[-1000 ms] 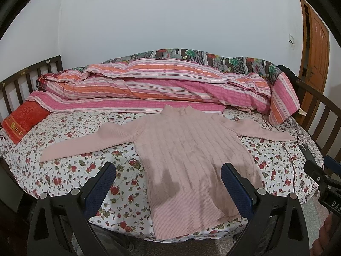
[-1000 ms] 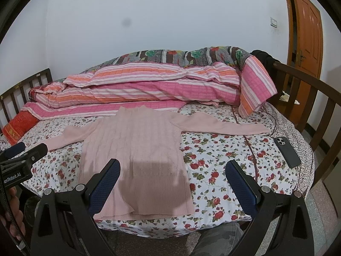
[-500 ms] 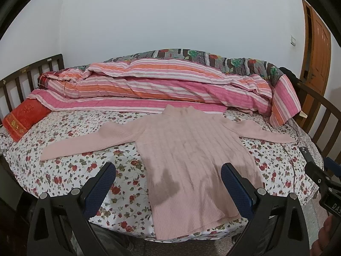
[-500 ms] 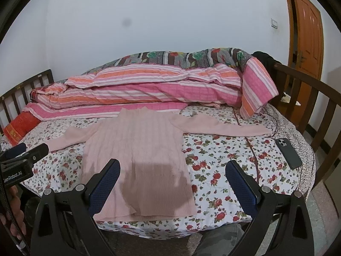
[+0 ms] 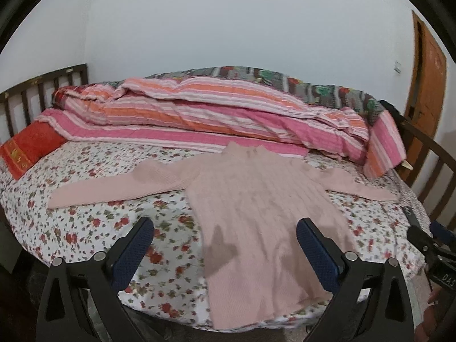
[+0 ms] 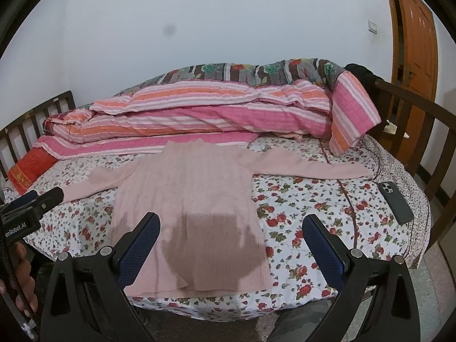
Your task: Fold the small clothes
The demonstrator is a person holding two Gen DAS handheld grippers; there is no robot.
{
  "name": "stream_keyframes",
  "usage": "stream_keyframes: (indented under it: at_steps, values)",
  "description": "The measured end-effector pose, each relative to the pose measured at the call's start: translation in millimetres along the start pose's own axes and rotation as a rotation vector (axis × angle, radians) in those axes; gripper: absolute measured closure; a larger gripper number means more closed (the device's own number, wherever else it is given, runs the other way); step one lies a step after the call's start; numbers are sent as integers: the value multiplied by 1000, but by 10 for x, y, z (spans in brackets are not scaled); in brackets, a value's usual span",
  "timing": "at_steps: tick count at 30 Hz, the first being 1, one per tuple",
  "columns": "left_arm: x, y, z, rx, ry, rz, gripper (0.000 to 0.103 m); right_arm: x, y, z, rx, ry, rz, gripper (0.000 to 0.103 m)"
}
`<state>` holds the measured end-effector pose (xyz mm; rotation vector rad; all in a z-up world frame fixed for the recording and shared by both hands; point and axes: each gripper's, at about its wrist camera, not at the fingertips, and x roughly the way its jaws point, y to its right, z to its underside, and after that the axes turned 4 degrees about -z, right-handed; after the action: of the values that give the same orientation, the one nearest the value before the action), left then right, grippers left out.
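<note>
On bed [image 5: 85,228], sweater [image 5: 256,213] unmoved, tools nearer

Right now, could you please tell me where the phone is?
In the right wrist view, the phone lies on the bed near its right edge, just beyond the end of the sweater's right-hand sleeve.

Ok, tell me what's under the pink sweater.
The pink sweater lies flat on the floral bedsheet, sleeves spread. The sheet shows all around it; whatever lies directly beneath the knit is covered.
</note>
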<state>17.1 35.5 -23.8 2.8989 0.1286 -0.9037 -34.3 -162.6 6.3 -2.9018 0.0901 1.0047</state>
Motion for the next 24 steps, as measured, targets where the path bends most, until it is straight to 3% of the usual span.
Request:
stream_keyframes:
  at_steps: [6,9,12,15,21,24]
  values:
    - [458,-498,139,-132,-29,40,1,338,-59,102,-24,-8,61,4]
    - [755,-796,231,-195,-61,10,3,509,-35,178,-23,21,60,4]
    - [1058,-1101,309,-220,-88,-73,3,763,-38,268,-31,26,16,4]
    - [1317,-1441,355,-258,-130,-129,4,1054,-45,307,-39,-27,-5,4]
    - [1659,-2265,339,-407,-133,-156,17,1461,24,321,16,-86,-116,4]
    - [1815,-2695,326,-495,-125,-190,24,1632,40,267,41,-111,-132,5]
